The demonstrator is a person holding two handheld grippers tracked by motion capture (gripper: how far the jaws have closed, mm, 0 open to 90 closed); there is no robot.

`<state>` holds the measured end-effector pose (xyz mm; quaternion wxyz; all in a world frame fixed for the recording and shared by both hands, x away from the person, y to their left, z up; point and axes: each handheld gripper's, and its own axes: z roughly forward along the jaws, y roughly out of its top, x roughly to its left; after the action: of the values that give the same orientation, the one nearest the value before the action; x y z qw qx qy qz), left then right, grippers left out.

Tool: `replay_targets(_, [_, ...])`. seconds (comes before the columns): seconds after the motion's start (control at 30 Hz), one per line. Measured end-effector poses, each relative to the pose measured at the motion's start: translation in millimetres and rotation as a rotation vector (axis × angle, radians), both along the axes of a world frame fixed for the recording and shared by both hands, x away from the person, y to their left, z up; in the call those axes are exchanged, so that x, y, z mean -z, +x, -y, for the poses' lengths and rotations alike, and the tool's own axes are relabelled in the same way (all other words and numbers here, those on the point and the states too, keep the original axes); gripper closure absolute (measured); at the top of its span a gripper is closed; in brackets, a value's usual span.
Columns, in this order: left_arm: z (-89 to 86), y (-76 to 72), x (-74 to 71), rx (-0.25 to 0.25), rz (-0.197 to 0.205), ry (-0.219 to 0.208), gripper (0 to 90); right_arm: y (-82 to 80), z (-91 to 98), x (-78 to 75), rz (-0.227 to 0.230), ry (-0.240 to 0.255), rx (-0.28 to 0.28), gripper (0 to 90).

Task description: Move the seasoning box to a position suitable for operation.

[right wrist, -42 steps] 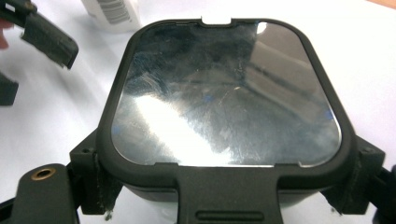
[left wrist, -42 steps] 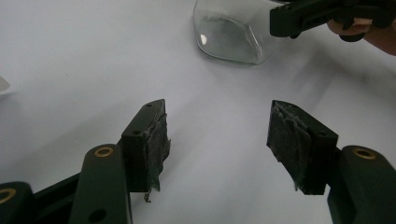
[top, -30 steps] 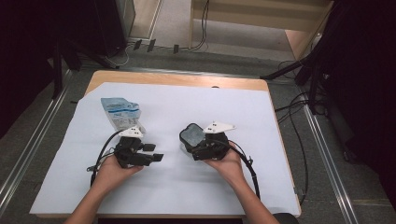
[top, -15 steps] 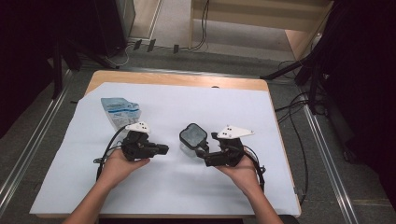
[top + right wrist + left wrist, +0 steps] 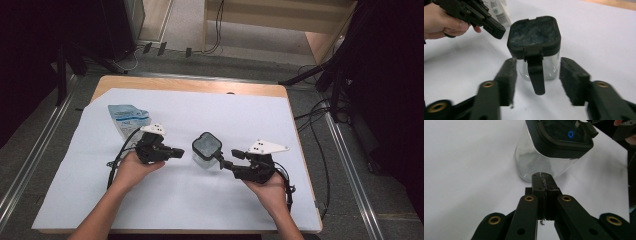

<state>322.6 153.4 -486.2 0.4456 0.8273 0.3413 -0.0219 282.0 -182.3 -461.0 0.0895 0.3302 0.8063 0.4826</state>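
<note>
Since 1 second ago both hands have drawn apart from the small clear square jar with a black clip-on lid (image 5: 206, 150). Then the right gripper (image 5: 226, 159) sat against the jar; now it is pulled back toward the table's right side, and the jar stands free on the white table cover (image 5: 200, 200). The left gripper (image 5: 181, 151) has swung so its tips aim at the jar from the jar's left.

Left gripper: jaws clenched together, nothing between them; in the left gripper view the closed tips (image 5: 542, 178) sit just short of the jar's glass wall (image 5: 541, 163), gap or contact not clear. Right gripper: jaws have just been closing, yet stand apart; in the right gripper view (image 5: 537, 72) the jar (image 5: 534, 40) lies ahead between the 2 pads, neither pad pressing on it.

Jar upright, long axis vertical, lid up. The lid's black latch tab (image 5: 535, 72) hangs down the side facing the right gripper and points at it.

A blue-and-white printed plastic pouch (image 5: 127, 119) lies flat beyond the left gripper, well apart from the jar.
</note>
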Motion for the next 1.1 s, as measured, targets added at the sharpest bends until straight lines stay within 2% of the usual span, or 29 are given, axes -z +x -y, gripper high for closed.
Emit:
replay_targets(0.03, [0.4,0.3,0.0,0.001,0.005,0.015,90.0,-0.1,1.0,0.9,-0.005,0.001,0.005,55.3])
replay_targets(0.1, [1.8,1.4,1.2,0.002,0.012,0.007,90.0,-1.2,3.0,2.0,-0.014,0.007,0.009,62.5])
replay_targets(0.13, [2.6,2.0,1.3,0.002,0.016,0.013,90.0,-2.7,4.7,3.2,-0.013,0.01,0.024,70.7])
replay_targets(0.17, [3.7,2.7,1.9,0.005,0.015,0.012,90.0,-2.7,4.7,3.2,-0.013,0.01,0.024,70.7])
replay_targets(0.27, [5.2,5.3,4.3,0.006,0.018,0.006,90.0,-4.5,6.0,5.8,-0.025,0.007,0.011,81.8])
replay_targets(0.37, [6.9,7.3,6.3,0.0,0.021,0.008,90.0,-6.5,4.5,8.8,-0.037,-0.003,-0.004,89.0])
replay_targets(0.5, [9.5,9.9,8.8,-0.004,0.017,-0.005,90.0,-6.8,0.2,14.6,-0.068,0.006,-0.02,90.0])
replay_targets(0.57, [11.7,10.5,10.0,0.0,0.018,-0.003,90.0,-6.5,-3.9,19.2,-0.095,0.008,-0.03,90.0])
replay_targets(0.67, [15.5,11.5,10.6,0.008,0.023,0.012,90.0,-5.6,-10.8,25.4,-0.11,-0.001,-0.049,90.0])
replay_targets(0.8, [19.2,11.9,11.3,0.011,0.034,0.016,90.0,-2.4,-13.5,29.0,-0.111,-0.011,-0.046,90.0])
replay_targets(0.93, [20.5,12.6,13.1,0.014,0.024,0.011,90.0,1.6,-13.7,31.8,-0.133,0.001,-0.06,90.0])
replay_targets(1.1, [22.9,11.5,14.0,0.012,0.024,0.007,90.0,3.7,-16.4,33.8,-0.124,-0.016,-0.06,90.0])
